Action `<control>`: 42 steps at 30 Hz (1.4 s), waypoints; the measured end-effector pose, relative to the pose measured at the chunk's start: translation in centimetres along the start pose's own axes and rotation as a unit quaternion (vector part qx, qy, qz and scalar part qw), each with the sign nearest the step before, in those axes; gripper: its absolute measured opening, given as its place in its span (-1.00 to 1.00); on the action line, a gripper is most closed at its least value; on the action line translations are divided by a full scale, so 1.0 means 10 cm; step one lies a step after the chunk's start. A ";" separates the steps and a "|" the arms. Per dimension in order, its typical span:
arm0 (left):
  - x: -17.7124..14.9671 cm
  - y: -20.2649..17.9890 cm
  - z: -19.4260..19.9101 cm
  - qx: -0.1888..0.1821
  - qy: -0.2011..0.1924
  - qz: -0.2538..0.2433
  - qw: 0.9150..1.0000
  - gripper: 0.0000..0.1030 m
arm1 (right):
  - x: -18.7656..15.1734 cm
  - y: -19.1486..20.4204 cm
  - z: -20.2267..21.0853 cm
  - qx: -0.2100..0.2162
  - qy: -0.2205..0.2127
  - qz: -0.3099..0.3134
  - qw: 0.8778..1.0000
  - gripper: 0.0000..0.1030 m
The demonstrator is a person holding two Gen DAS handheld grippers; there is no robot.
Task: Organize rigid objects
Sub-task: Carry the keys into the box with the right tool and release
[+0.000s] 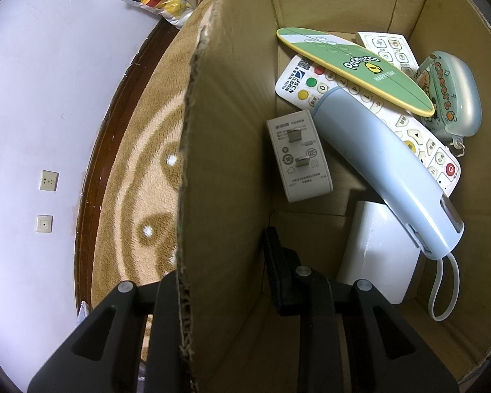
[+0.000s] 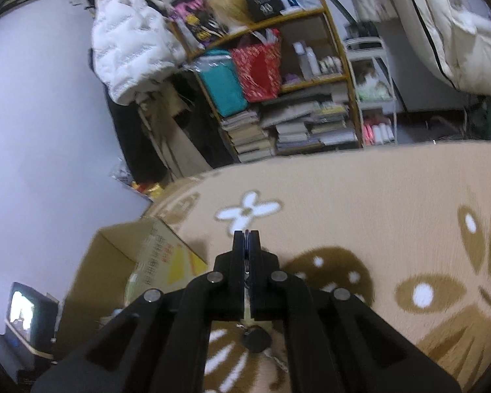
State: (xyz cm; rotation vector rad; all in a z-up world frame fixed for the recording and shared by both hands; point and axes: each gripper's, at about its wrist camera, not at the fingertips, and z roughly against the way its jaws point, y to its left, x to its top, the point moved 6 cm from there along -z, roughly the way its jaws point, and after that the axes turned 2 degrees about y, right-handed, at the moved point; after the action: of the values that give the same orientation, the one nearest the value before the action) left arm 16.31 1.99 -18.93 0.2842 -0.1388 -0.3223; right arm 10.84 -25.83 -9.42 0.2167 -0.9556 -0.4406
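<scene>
An open cardboard box (image 1: 232, 104) stands on a tan patterned rug (image 1: 147, 150). My left gripper (image 1: 219, 258) is shut on the box's near wall, one finger outside and one inside. In the box lie a light-blue handheld device (image 1: 376, 163), a white remote (image 1: 298, 78), a green oval board (image 1: 360, 68), a grey plug adapter (image 1: 299, 157), a "Cheers" case (image 1: 455, 95) and a white block (image 1: 379, 252). My right gripper (image 2: 246, 234) is shut above the rug, a thin bluish sliver between its pads. Under it dangles a small black keychain piece (image 2: 256, 340). The box (image 2: 114, 262) sits to its left.
A white wall with two sockets (image 1: 48, 180) borders the rug. A snack bag (image 1: 154, 0) lies by the wall. Behind the rug are a cluttered wooden shelf (image 2: 278, 75), stacked books (image 2: 298, 131), a white jacket (image 2: 131, 49) and a small lit screen (image 2: 23, 308).
</scene>
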 end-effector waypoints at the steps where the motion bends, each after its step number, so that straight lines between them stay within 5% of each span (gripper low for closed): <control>1: 0.00 0.00 0.00 0.000 0.000 0.000 1.000 -0.53 | 0.03 0.05 0.04 0.003 -0.007 0.004 1.000 -0.94; 16: 0.00 0.00 0.00 -0.001 0.000 0.002 1.000 -0.53 | 0.17 0.95 0.50 0.105 -0.052 0.061 0.991 -0.94; 27: 0.00 0.00 0.00 -0.001 0.000 0.002 1.000 -0.53 | 0.01 1.37 0.53 0.162 -0.032 0.087 0.982 -0.94; 42: 0.01 -0.01 -0.01 -0.003 0.000 0.003 1.000 -0.53 | -0.35 1.26 0.05 0.144 0.048 0.074 0.986 -0.94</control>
State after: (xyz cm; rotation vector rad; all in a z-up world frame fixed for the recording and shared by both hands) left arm 16.36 1.90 -19.02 0.2788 -0.1377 -0.3175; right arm 12.07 -12.99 -7.02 0.4233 -0.9317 -0.1528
